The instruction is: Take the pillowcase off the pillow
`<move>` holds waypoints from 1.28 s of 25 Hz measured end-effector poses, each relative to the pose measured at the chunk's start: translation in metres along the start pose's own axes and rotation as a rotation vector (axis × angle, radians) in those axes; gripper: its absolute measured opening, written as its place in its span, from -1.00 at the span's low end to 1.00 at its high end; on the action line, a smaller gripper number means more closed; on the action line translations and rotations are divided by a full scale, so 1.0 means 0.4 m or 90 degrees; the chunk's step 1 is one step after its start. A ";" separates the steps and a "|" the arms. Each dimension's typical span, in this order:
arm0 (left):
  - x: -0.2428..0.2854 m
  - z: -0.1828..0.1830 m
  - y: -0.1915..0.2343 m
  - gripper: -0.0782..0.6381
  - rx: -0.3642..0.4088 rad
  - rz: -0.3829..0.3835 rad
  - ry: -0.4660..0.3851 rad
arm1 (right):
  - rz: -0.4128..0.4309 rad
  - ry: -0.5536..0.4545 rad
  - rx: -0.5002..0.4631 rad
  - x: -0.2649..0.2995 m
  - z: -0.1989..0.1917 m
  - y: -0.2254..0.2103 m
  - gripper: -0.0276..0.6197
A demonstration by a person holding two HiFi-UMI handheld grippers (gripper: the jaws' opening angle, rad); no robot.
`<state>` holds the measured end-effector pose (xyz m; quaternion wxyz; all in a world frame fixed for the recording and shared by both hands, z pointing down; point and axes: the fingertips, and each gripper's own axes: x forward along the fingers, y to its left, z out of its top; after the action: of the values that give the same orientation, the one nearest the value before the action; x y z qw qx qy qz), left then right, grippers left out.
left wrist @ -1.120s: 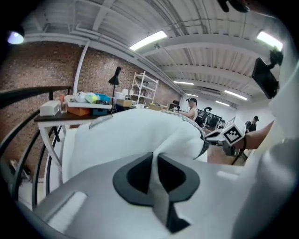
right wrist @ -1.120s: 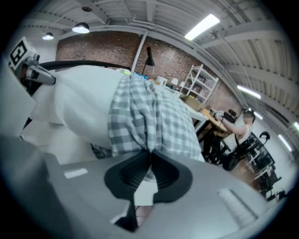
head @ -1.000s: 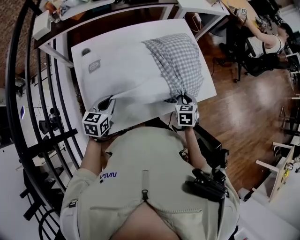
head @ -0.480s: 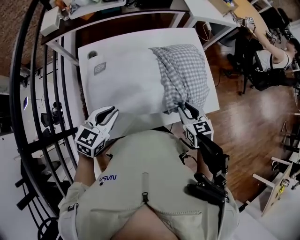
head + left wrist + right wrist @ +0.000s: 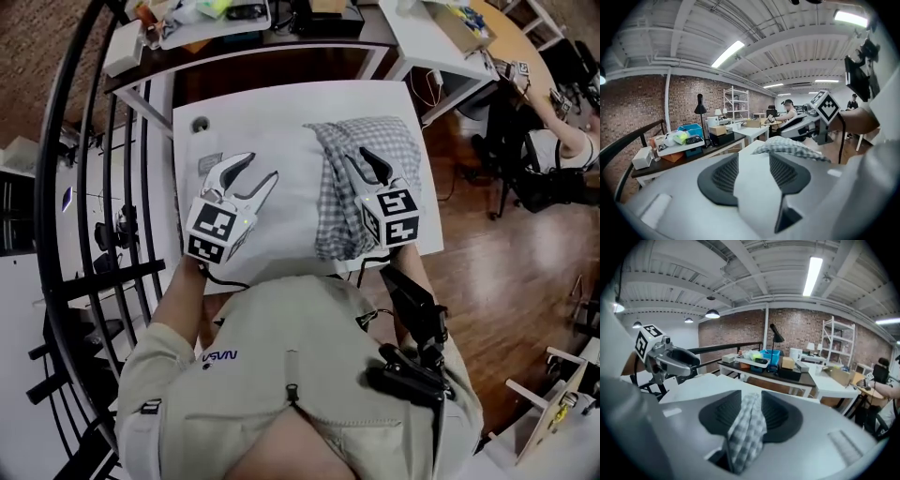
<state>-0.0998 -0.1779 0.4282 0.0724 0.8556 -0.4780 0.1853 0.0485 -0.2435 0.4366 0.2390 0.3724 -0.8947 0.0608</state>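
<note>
The grey-and-white checked pillowcase point(image 5: 339, 220) lies bunched along the right side of the white table point(image 5: 281, 103). The white pillow blends into the tabletop and its outline is hard to make out. My right gripper point(image 5: 360, 156) hovers over the pillowcase with its jaws opening. A fold of checked cloth point(image 5: 745, 432) hangs loosely between the right gripper's point(image 5: 751, 401) ribbed pads. My left gripper point(image 5: 260, 166) is over the table's left half, jaws opening. White fabric point(image 5: 757, 187) rises between the left gripper's point(image 5: 754, 164) pads. The pillowcase point(image 5: 787, 147) shows beyond them.
A black railing point(image 5: 89, 206) curves along the left. A dark desk point(image 5: 281, 37) with trays and a blue bin point(image 5: 771, 356) stands behind the table. Wooden floor point(image 5: 497, 272) lies to the right, with more desks and a seated person point(image 5: 572, 150) at the far right.
Both grippers have left the table's near edge and moved forward over the table. Their jaws, shut one second ago, now stand apart. The pillowcase has bunched narrower and reaches the near edge.
</note>
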 end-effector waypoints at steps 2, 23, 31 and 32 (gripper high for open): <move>0.066 0.013 0.002 -0.18 0.014 0.003 0.014 | 0.001 0.013 -0.004 0.062 0.025 -0.024 -0.47; 0.173 -0.033 -0.034 -0.71 0.012 -0.010 0.102 | -0.091 0.214 -0.176 0.253 -0.032 -0.115 -0.87; 0.035 0.007 0.048 -0.71 -0.092 0.051 -0.006 | -0.193 0.180 -0.126 0.176 -0.021 -0.263 -0.87; 0.036 -0.004 0.061 -0.71 -0.098 0.054 -0.003 | -0.200 0.180 -0.122 0.176 -0.029 -0.269 -0.87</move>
<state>-0.1138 -0.2019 0.4340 0.1292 0.8268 -0.5269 0.1488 0.0849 -0.3622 0.4725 0.4028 0.4702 -0.7852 -0.0106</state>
